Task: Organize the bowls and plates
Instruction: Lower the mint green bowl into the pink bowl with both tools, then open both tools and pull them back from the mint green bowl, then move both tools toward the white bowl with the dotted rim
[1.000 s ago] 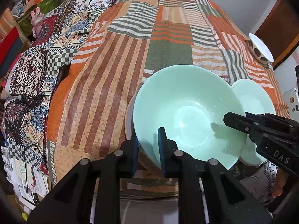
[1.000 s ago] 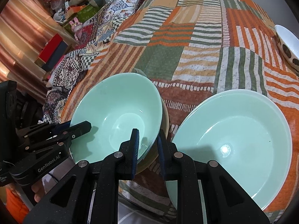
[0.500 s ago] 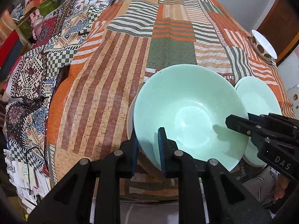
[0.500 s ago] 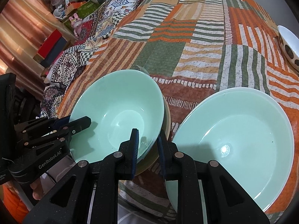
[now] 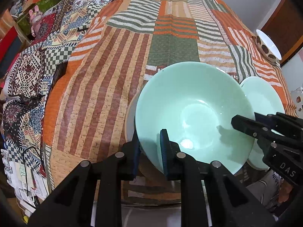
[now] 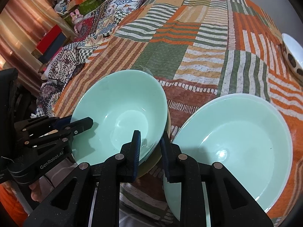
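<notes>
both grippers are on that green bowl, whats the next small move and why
Probably lift the green bowl slightly with both together. The left gripper and right gripper each pinch its near rim, and it sits tilted in a yellowish dish, beside the green plate.

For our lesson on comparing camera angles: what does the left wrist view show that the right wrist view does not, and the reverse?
Only the left wrist view shows the left claw from behind, clamped on the near rim of the mint bowl, and the loose papers at lower left.

Only the right wrist view shows the copper curtain, the full mint plate, and the yellowish dish under the bowl.

Both show the mint bowl, the striped tablecloth, the spotted bowl, the pink bunny toy and both claws.
</notes>
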A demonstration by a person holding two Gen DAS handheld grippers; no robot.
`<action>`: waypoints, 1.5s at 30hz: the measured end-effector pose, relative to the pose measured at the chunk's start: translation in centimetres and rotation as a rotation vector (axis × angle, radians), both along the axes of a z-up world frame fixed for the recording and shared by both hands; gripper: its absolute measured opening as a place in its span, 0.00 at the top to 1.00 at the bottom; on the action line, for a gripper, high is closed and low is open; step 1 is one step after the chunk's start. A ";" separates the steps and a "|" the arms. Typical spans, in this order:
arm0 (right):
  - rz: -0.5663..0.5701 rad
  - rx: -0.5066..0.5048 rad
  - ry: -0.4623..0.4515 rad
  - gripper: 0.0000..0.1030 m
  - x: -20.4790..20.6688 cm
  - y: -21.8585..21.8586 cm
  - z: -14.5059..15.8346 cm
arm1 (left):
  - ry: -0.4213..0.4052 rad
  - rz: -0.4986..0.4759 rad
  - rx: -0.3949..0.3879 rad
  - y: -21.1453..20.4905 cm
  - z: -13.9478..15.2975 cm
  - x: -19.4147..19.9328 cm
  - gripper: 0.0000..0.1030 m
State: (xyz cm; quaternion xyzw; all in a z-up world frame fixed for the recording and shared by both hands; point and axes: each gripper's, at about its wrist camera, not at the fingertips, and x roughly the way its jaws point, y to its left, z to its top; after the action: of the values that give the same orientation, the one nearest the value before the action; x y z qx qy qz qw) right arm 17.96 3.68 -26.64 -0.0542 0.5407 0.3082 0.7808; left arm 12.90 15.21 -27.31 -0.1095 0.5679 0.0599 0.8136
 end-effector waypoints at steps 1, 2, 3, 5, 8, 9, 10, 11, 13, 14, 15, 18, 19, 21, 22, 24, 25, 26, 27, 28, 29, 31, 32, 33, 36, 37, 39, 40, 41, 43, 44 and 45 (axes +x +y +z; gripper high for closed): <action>0.004 -0.015 -0.010 0.79 0.0 0.1 0.1 | 0.003 0.000 -0.002 -0.1 -0.2 0.0 0.82; 0.009 -0.030 -0.020 0.79 -0.1 0.1 0.1 | -0.002 0.002 0.002 -0.1 -0.2 0.0 0.82; 0.015 -0.034 -0.021 0.79 0.0 0.1 0.0 | -0.004 0.001 0.003 -0.1 -0.1 -0.1 0.82; 0.019 -0.036 -0.019 0.79 0.0 0.0 -0.1 | -0.005 0.006 -0.003 0.0 -0.1 -0.1 0.82; 0.018 -0.037 -0.013 0.79 0.1 -0.1 -0.2 | -0.004 0.012 -0.008 0.0 -0.1 0.0 0.82; 0.018 -0.039 -0.014 0.78 0.0 0.0 -0.1 | -0.003 0.013 -0.007 0.0 -0.1 -0.1 0.82; 0.020 -0.043 -0.016 0.78 0.0 0.0 -0.1 | -0.003 0.013 -0.005 0.0 0.0 -0.1 0.82; 0.021 -0.047 -0.018 0.77 -0.1 0.0 -0.1 | -0.003 0.015 -0.002 0.0 0.1 -0.1 0.82; 0.024 -0.047 -0.015 0.76 -0.2 0.0 -0.1 | -0.002 0.017 0.004 -0.1 0.2 -0.2 0.81; 0.023 -0.047 -0.008 0.76 -0.2 -0.1 -0.2 | -0.003 0.018 0.009 -0.1 0.4 -0.2 0.81; 0.021 -0.044 -0.006 0.76 -0.2 -0.2 -0.2 | -0.003 0.018 0.015 -0.1 0.6 -0.3 0.81; 0.008 -0.032 0.006 0.75 -0.2 -0.7 -0.1 | -0.003 0.010 0.041 -0.4 1.1 -0.5 0.75; 0.003 -0.028 0.006 0.75 -0.1 -0.9 0.0 | -0.004 0.008 0.045 -0.6 1.2 -0.5 0.72; -0.007 -0.025 0.002 0.74 -0.1 -1.3 0.4 | -0.009 0.009 0.066 -0.8 1.5 -0.7 0.64; -0.012 -0.021 -0.001 0.74 -0.1 -1.6 0.6 | -0.022 0.007 0.083 -0.9 1.7 -0.7 0.59; -0.024 -0.011 -0.010 0.68 -0.1 -2.1 1.2 | -0.049 -0.003 0.120 -1.3 2.4 -0.9 0.55; -0.030 -0.004 -0.015 0.67 -0.1 -2.4 1.4 | -0.058 -0.010 0.130 -1.5 2.7 -1.0 0.53; -0.039 0.004 -0.023 0.64 -0.2 -2.8 1.8 | -0.064 -0.016 0.139 -1.6 3.0 -1.0 0.53; -0.044 0.009 -0.029 0.63 -0.2 -3.1 2.1 | -0.069 -0.020 0.144 -1.7 3.3 -0.9 0.52; -0.050 0.013 -0.036 0.63 -0.2 -3.4 2.4 | -0.073 -0.022 0.147 -1.8 3.6 -0.9 0.52; -0.056 0.017 -0.043 0.63 -0.3 -3.7 2.7 | -0.078 -0.023 0.147 -1.9 3.9 -0.8 0.52; -0.069 0.027 -0.056 0.63 -0.3 -4.4 3.3 | -0.094 -0.023 0.141 -2.1 4.8 -0.8 0.51; -0.077 0.032 -0.066 0.63 -0.4 -5.0 3.8 | -0.105 -0.022 0.139 -2.2 5.3 -0.8 0.50; -0.081 0.033 -0.075 0.63 -0.3 -5.3 4.1 | -0.118 -0.021 0.137 -2.5 5.9 -0.8 0.49; -0.105 0.030 -0.114 0.63 0.1 -6.7 5.2 | -0.166 -0.030 0.124 -3.3 7.8 -0.7 0.47; -0.116 0.032 -0.124 0.63 0.3 -7.4 5.7 | -0.181 -0.035 0.125 -3.6 8.5 -0.6 0.47; -0.141 0.039 -0.142 0.63 0.7 -8.8 6.6 | -0.222 -0.049 0.130 -4.6 10.1 -0.6 0.46; -0.155 0.042 -0.153 0.63 1.0 -9.5 7.1 | -0.242 -0.058 0.133 -5.0 10.8 -0.5 0.45; -0.175 0.045 -0.168 0.63 1.3 -10.5 7.8 | -0.268 -0.070 0.138 -5.6 11.8 -0.5 0.44; -0.207 0.053 -0.194 0.63 1.7 -12.0 8.9 | -0.308 -0.089 0.143 -6.5 13.2 -0.4 0.43; -0.222 0.057 -0.205 0.63 1.9 -12.7 9.3 | -0.331 -0.101 0.140 -7.1 14.0 -0.2 0.43; -0.238 0.061 -0.216 0.63 2.3 -13.4 9.8 | -0.345 -0.110 0.136 -7.5 14.6 -0.1 0.43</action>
State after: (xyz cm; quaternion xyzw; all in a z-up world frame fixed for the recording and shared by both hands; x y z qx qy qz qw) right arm 20.22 -9.69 -16.89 0.0012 0.4464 0.2224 0.8667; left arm 12.80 7.74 -12.67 -0.0318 0.4196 0.0339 0.9065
